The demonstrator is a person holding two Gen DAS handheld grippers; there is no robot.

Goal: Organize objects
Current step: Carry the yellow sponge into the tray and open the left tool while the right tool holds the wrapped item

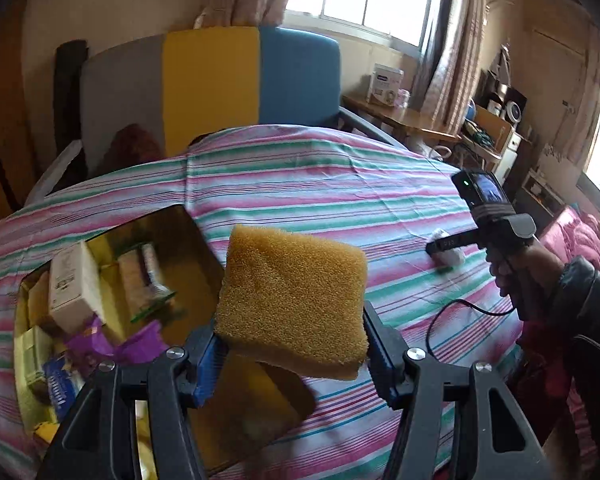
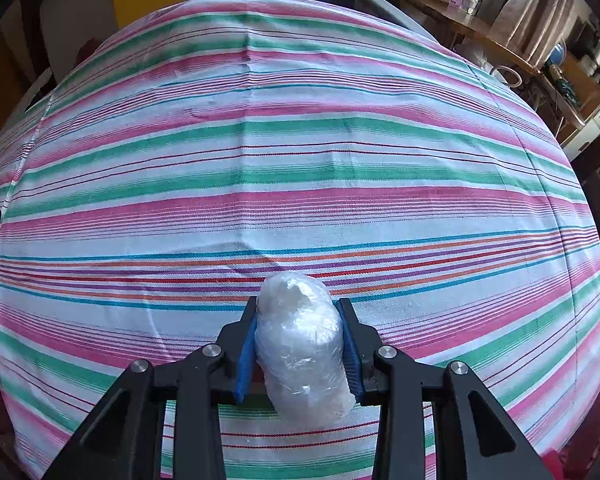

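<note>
A thick yellow sponge hangs in the air with my left gripper shut on its near end, just right of an open gold tin. The tin sits on the striped cloth and holds several small boxes and packets, among them a cream carton. My right gripper points steeply down at the cloth and is shut on a white bundle wrapped in clear plastic. The left wrist view shows that right gripper at the right, low over the cloth with the white bundle under its tip.
The striped bedsheet covers the whole work surface. Behind it stands a grey, yellow and blue headboard. A wooden desk with a white box and cluttered shelves lie to the right. A hand and dark sleeve hold the right gripper.
</note>
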